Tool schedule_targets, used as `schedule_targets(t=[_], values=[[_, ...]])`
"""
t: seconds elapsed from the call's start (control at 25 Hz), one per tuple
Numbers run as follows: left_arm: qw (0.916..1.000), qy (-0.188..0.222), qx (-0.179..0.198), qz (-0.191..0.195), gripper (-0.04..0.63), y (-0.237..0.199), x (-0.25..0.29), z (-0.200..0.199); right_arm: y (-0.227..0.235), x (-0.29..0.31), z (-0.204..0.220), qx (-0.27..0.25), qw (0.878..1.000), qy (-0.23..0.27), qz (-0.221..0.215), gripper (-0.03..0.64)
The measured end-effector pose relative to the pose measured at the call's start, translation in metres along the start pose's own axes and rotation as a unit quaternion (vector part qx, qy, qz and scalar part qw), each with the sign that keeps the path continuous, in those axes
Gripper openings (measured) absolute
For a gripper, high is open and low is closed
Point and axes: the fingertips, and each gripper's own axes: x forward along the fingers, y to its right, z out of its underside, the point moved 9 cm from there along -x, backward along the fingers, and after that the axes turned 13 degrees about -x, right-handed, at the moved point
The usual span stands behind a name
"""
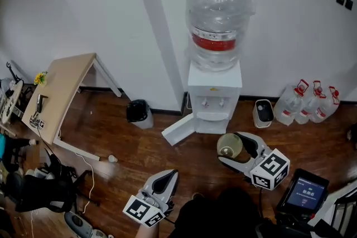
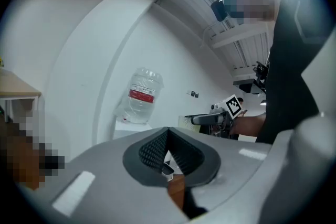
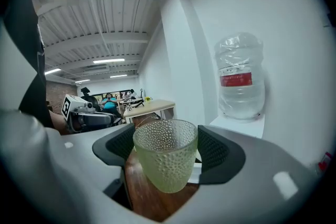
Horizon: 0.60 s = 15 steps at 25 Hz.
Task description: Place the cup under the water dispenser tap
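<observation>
The white water dispenser (image 1: 215,98) stands against the wall with a clear bottle (image 1: 217,22) on top and its taps (image 1: 213,102) on the front. My right gripper (image 1: 231,147) is shut on a pale green dimpled glass cup (image 1: 229,145), held upright in front of the dispenser and a little to its right. In the right gripper view the cup (image 3: 165,157) sits between the black pads (image 3: 215,152), and the bottle (image 3: 239,78) is ahead on the right. My left gripper (image 1: 169,175) hangs lower left, shut and holding nothing; its jaws (image 2: 167,134) meet at the tip.
The dispenser's lower door (image 1: 179,129) hangs open to the left. A black bin (image 1: 138,112) is left of it, a small white bin (image 1: 263,113) and several water jugs (image 1: 309,102) to its right. A wooden table (image 1: 61,95) stands far left, a phone screen (image 1: 304,192) lower right.
</observation>
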Motion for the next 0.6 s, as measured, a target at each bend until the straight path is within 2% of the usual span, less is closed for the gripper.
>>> schedule_targets(t=[0.32,0.52,0.6], values=[[0.9988,-0.025,-0.023,0.034,0.002,-0.053,0.030,-0.010,0.027,0.044,0.014,-0.007,0.999,-0.031,0.035,0.373],[0.9986,-0.048,0.006,0.021,0.002,-0.092,0.075,-0.020,0.069,0.077,0.044,0.004,0.998,-0.036,0.048,0.373],[0.9979,-0.056,0.019,0.029,0.002,-0.098,0.094,-0.027,0.086,0.088,0.057,0.003,0.998,-0.040,0.049,0.373]])
